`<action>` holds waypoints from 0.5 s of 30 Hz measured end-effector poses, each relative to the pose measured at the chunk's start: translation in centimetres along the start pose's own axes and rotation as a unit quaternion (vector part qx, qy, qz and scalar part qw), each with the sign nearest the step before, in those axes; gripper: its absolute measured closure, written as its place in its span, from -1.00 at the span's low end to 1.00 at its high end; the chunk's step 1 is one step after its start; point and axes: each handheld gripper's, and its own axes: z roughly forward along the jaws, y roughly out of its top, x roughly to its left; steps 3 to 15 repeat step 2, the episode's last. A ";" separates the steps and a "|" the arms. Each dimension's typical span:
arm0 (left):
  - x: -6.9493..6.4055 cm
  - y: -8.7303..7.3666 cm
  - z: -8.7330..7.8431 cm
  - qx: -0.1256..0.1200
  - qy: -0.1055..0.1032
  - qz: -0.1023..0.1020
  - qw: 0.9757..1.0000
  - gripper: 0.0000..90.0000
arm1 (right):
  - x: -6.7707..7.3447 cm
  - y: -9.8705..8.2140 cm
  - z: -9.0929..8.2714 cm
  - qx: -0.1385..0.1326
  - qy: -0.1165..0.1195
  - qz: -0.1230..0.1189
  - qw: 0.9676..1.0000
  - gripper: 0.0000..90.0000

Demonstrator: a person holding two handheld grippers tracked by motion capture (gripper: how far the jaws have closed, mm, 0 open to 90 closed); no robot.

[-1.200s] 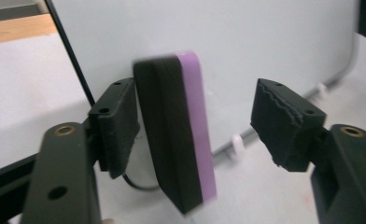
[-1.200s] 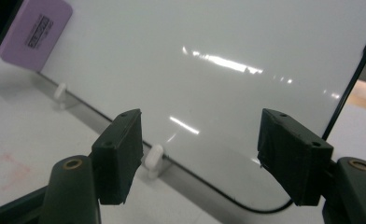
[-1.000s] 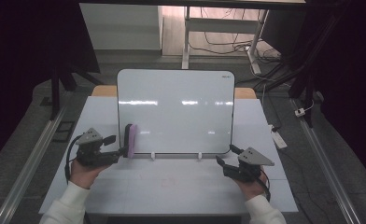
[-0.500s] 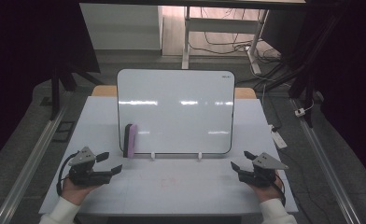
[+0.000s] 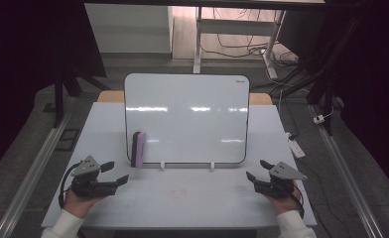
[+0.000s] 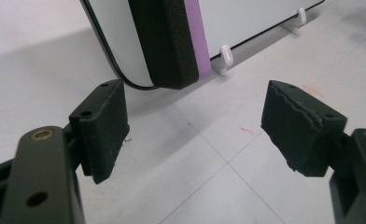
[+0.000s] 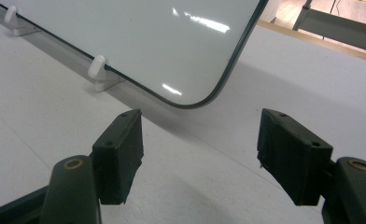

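both my hands have pulled back toward my edge of the surface since the earlier frame, away from the whiteboard. back then my left tool was right up at the eraser; now it sits down near the front left corner, and the eraser stays stuck upright on the lower left of the board. left tool jaws have just been opening, nothing between them, standing wide apart in the left gripper view. so my read is the eraser has been let go and parked on the board, and this step looks done or nearly so.

right tool rests near the front right corner, jaws apart too with nothing between them, as the right gripper view shows bare surface in the gap.

eraser position relative to left tool: in the left gripper view the eraser is ahead and above the gap, a bit left of centre, black felt side and purple back visible, its bottom end near the board's lower rim and close to one small white foot clip. not touching the tool, clear gap between. from the high view the eraser is forward and slightly right of my left tool, well apart from the right tool. board face looks clean, only glare streaks. faint red marks on the surface by the jaws.
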 end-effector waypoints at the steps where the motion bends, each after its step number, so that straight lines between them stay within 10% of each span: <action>1: 0.0 0.0 0.0 0.001 -0.001 -0.001 1.000 -0.48 | 0.0 0.0 0.0 0.000 0.000 0.000 1.000 -0.32; 15: 0.0 0.0 0.0 0.001 -0.001 -0.001 1.000 -0.48 | 0.0 0.0 0.0 0.000 0.000 0.000 1.000 -0.32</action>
